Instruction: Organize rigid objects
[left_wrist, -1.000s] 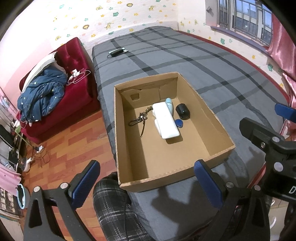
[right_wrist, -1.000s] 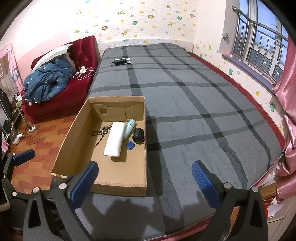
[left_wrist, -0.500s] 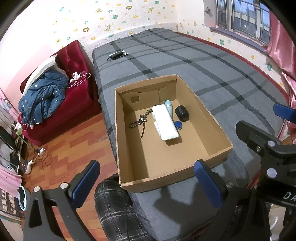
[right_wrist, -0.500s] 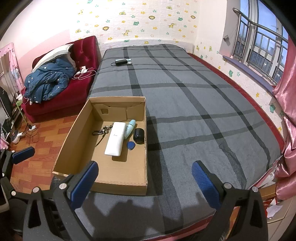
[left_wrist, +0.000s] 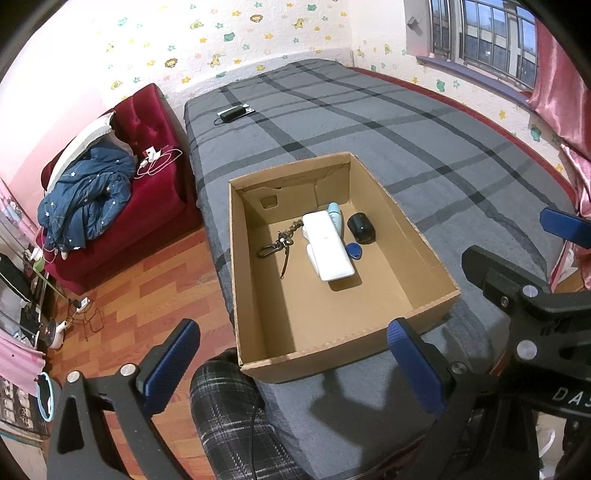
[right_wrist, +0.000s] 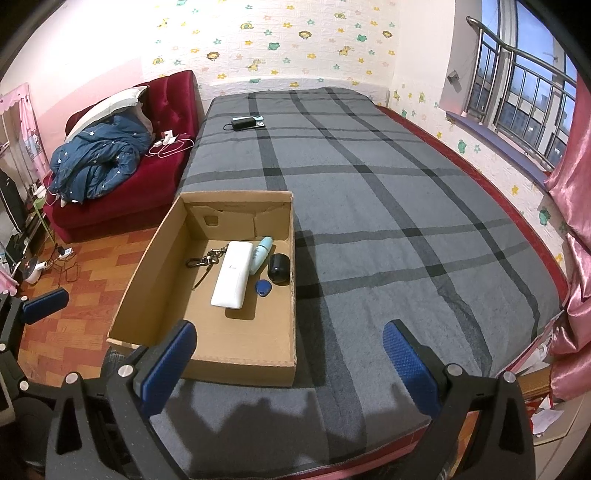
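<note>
An open cardboard box (left_wrist: 424, 243) (right_wrist: 147, 266) sits on the near left part of a grey plaid bed (right_wrist: 388, 206). Inside lie a white flat case (left_wrist: 328, 245) (right_wrist: 232, 274), a pale blue bottle (left_wrist: 334, 213) (right_wrist: 260, 254), a black round object (left_wrist: 361, 228) (right_wrist: 279, 268), a blue fob (left_wrist: 354, 252) (right_wrist: 264, 287) and a key bunch with a strap (left_wrist: 282, 242) (right_wrist: 208, 260). My left gripper (left_wrist: 291, 360) hovers open above the box's near edge. My right gripper (right_wrist: 291, 360) hovers open over the bed's near edge, right of the box. Both hold nothing.
A dark charger with a phone (right_wrist: 247, 122) lies at the far end of the bed. Left of the bed stands a red sofa (right_wrist: 147, 173) with a blue jacket (right_wrist: 96, 162) and cables. A plaid-clad knee (left_wrist: 229, 398) is below the box. The window (right_wrist: 524, 96) is on the right.
Both grippers have drawn back and risen slightly, so the box looks a little smaller and farther. Nothing in the box moved; both stay open.
</note>
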